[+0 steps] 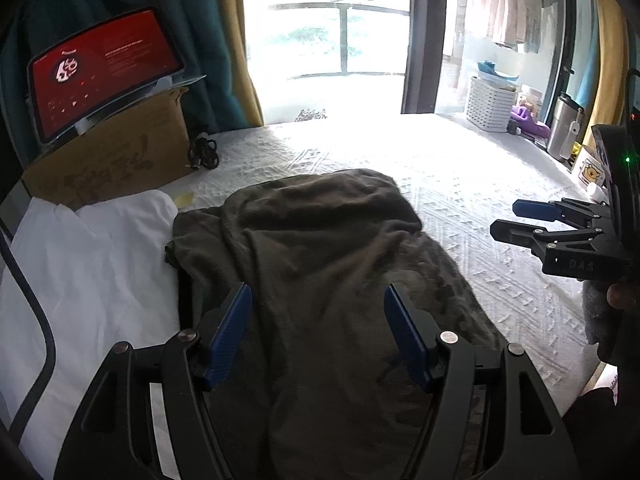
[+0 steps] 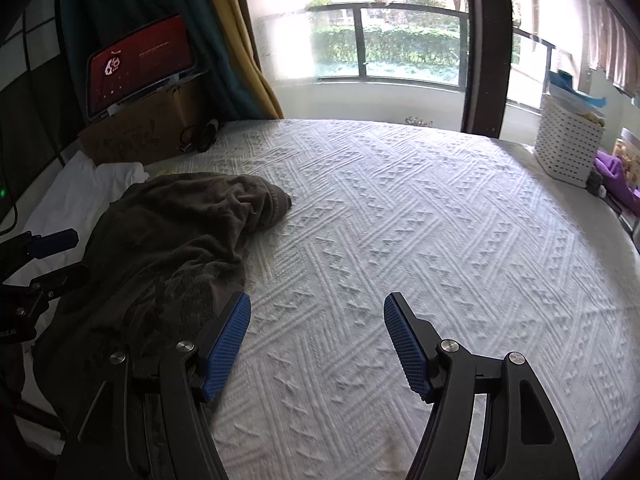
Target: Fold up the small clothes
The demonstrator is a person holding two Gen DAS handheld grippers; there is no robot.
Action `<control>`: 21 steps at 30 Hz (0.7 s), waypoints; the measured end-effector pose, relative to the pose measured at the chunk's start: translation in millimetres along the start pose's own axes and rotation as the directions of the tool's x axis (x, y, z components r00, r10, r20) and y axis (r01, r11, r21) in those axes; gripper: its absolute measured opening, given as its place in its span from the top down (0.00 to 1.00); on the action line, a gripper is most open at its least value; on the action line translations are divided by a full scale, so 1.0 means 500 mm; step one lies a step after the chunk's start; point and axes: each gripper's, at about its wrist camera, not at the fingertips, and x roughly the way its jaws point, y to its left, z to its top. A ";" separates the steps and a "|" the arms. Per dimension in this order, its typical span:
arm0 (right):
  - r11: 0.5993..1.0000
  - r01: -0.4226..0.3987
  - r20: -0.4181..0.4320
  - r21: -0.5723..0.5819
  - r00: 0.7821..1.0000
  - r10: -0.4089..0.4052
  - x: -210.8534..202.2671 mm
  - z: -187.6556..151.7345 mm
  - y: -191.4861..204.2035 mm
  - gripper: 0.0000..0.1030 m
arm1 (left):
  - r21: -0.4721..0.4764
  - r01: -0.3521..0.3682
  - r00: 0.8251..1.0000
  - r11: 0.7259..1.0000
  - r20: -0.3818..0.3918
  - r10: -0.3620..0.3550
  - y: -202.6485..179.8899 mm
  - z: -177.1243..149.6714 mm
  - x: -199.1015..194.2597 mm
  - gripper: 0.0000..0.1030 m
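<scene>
A dark brown-grey garment (image 1: 320, 264) lies crumpled lengthwise on the white textured bedspread (image 1: 460, 200). It also shows in the right wrist view (image 2: 168, 240) at the left. My left gripper (image 1: 318, 300) is open and empty, hovering just above the garment's near half. My right gripper (image 2: 316, 312) is open and empty, above bare bedspread (image 2: 400, 220) just right of the garment's edge. The right gripper also shows in the left wrist view (image 1: 506, 218) at the right edge. The left gripper shows in the right wrist view (image 2: 64, 254) at the left edge.
A white cloth (image 1: 92, 264) lies left of the garment. A cardboard box (image 1: 120, 152) with a red-screened tablet (image 1: 104, 68) stands at the back left, with a black cable (image 1: 204, 152) beside it. A white basket (image 2: 568, 144) and purple item (image 2: 616, 180) stand at the right.
</scene>
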 end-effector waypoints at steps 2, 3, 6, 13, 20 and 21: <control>1.000 0.006 0.009 0.008 1.000 -0.006 -0.012 -0.005 -0.009 0.31 | 0.005 0.004 1.000 1.000 0.005 -0.004 -0.011 -0.001 -0.006 0.33; 1.000 0.008 0.013 0.012 1.000 -0.008 -0.018 -0.008 -0.013 0.31 | 0.009 0.006 1.000 1.000 0.006 -0.007 -0.017 0.000 -0.008 0.33; 1.000 0.015 0.026 0.021 1.000 -0.016 -0.038 -0.016 -0.026 0.31 | 0.022 0.013 1.000 1.000 0.011 -0.014 -0.036 0.002 -0.016 0.33; 0.998 0.036 0.057 0.043 0.998 -0.038 -0.085 -0.035 -0.049 0.31 | 0.048 0.031 0.999 0.998 0.031 -0.033 -0.072 -0.001 -0.039 0.33; 0.997 0.057 0.090 0.060 0.994 -0.063 -0.138 -0.055 -0.068 0.31 | 0.054 0.058 0.996 0.997 0.059 -0.061 -0.106 -0.005 -0.064 0.33; 0.996 0.060 0.095 0.064 0.993 -0.066 -0.145 -0.057 -0.071 0.31 | 0.050 0.067 0.996 0.996 0.062 -0.071 -0.111 -0.005 -0.067 0.33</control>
